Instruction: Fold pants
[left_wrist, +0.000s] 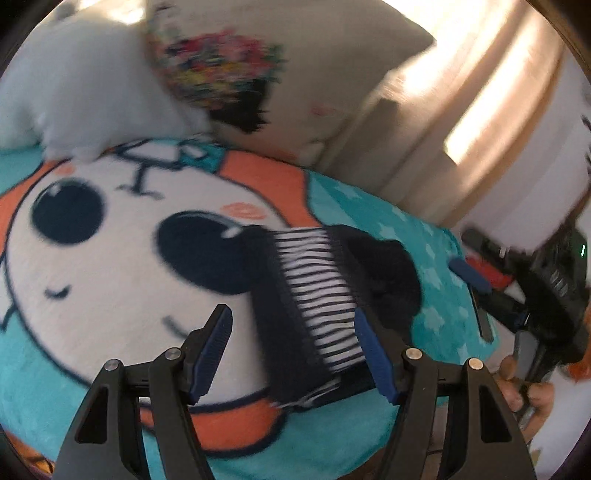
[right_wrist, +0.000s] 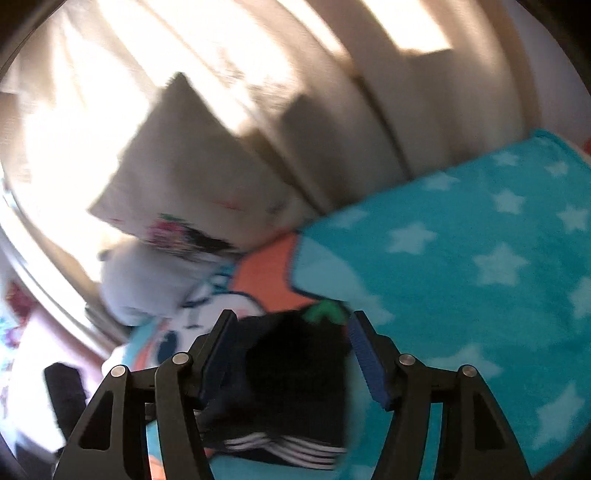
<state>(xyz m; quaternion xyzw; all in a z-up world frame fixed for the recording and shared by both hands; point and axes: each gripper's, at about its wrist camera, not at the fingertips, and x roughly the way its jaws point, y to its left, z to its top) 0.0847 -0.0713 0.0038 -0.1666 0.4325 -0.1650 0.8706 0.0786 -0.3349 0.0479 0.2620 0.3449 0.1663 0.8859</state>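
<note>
Both tools, left tool (left_wrist: 293, 354) and right tool (right_wrist: 293, 356), are held spread apart above dark folded pants (left_wrist: 314, 295) laid on a cartoon blanket (left_wrist: 110, 277).

A teal cartoon-face blanket (left_wrist: 110, 229) is covering the bed; dark folded pants (left_wrist: 317, 295) are lying on it, a white plush pillow (left_wrist: 88, 103) resting beyond them.

Both grippers (left_wrist: 291, 350) (right_wrist: 291, 350) — black arms, ribbed blue pads, silver pins — seemingly identical.
</note>
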